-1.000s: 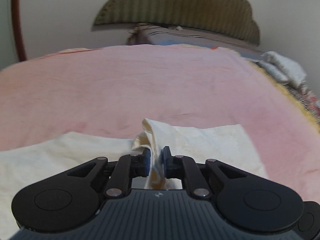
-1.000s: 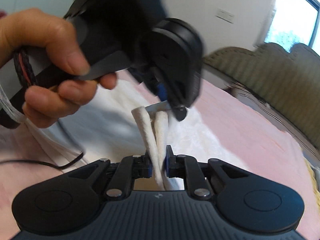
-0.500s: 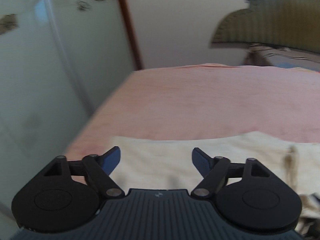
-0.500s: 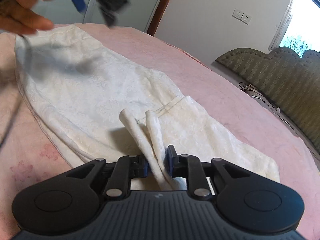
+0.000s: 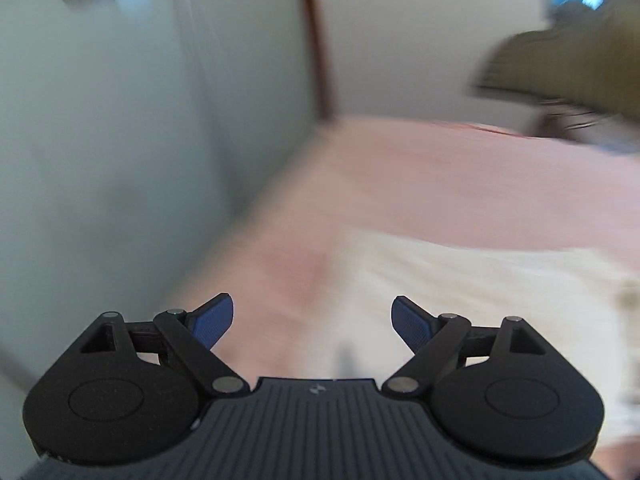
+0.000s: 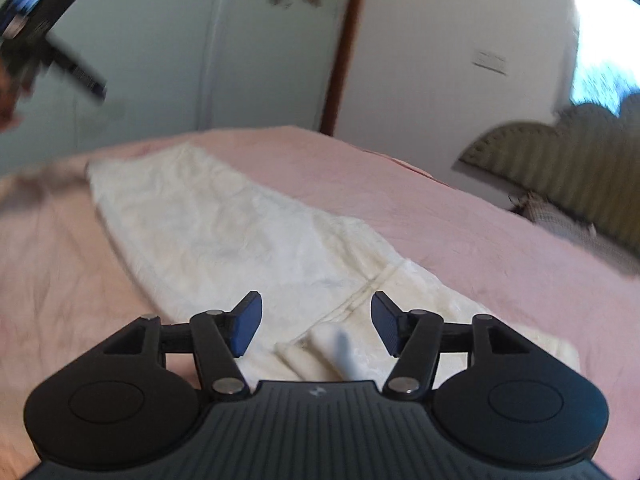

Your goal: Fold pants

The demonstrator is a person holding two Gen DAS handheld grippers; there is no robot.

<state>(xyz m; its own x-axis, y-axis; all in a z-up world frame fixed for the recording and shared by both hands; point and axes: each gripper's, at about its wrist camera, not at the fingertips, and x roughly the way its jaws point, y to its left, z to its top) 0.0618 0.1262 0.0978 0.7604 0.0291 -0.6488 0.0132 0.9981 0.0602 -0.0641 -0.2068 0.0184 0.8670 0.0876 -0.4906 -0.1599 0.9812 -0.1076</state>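
Bed with pink sheet: the broad, flat working surface, filling the lower half of both wrist views. It carries the garment so that folds can be laid and pressed without hanging weight.

Pants: cream fabric spread flat on the bed as 1 long panel, running from the far left end toward the near right. The 2 legs appear, by judgement, to lie stacked one on the other, which suggests a lengthwise fold is done and the crosswise folds remain. A seam crosses the panel near the camera, and a small rolled bunch of cloth lies just below the jaws, resting loose on the panel.

Right hand-held gripper: its jaws are opening, the blue pads parted on either side of the bunch with none of them pressing it; the cloth is released so that it settles onto the layer beneath.

Left hand-held gripper: released, jaws spread wide with nothing between them, only pink sheet and the blurred edge of the pants ahead. In the right wrist view it shows as a dark blurred body high at the far left, near the far end of the garment, well apart from the right one. This spacing probably prepares a grasp at each end.
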